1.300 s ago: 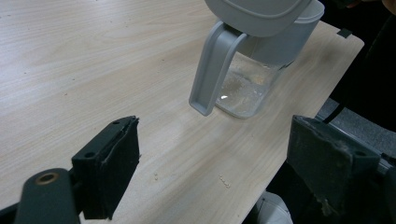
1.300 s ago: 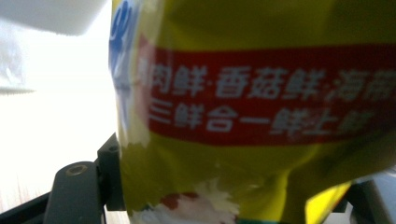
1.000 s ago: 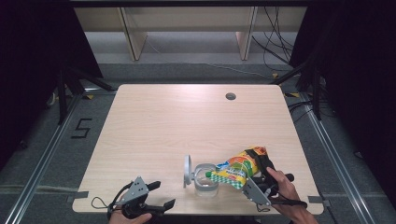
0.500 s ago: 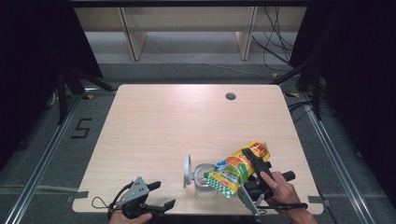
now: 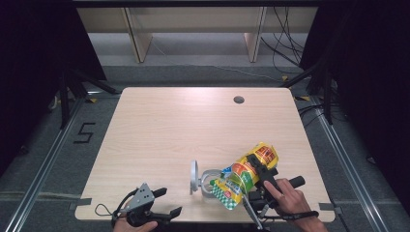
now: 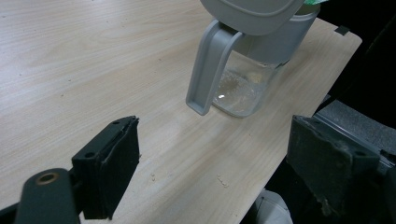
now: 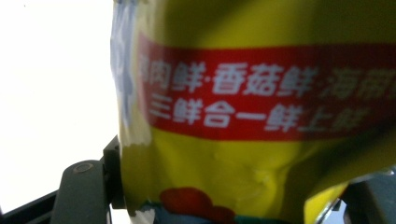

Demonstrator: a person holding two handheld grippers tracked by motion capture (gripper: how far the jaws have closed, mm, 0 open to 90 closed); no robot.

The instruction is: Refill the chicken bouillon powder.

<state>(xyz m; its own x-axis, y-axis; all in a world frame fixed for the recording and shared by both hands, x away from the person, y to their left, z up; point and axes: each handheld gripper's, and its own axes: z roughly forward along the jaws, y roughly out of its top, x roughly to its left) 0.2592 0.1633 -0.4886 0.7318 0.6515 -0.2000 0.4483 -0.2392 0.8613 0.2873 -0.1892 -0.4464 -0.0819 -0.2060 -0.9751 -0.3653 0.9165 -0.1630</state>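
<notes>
The right gripper (image 5: 251, 176) has its black jaws clamped wide across a crinkly yellow, red and green foil seasoning bag (image 5: 244, 176), tipped mouth-down over a small clear glass jar with a grey plastic collar and handle (image 5: 209, 180). The left gripper (image 5: 167, 203) waits just off the jar's handle side with its jaws spread and nothing between them.

The landmark here is that jar, which stands near the front edge of the pale wooden table (image 5: 193, 125). Its flip lid (image 5: 194, 175) stands upright on the side away from the bag, and a little pale powder lies at its bottom (image 6: 238, 88).

The risks I'd watch:
- The bag's soft mouth hangs right at the jar's rim; I judge that if it slides off line, powder will scatter over the wood.
- Nothing steadies the jar. A nudge from the bag could push it toward the table edge or tip it.
- Slick, crumpled foil may slip in the pads, which pinch only its middle.

The jar looks hard and smooth, with a squarish loop handle (image 6: 208, 70); the bag is limp, glossy and creased (image 7: 243, 158).
</notes>
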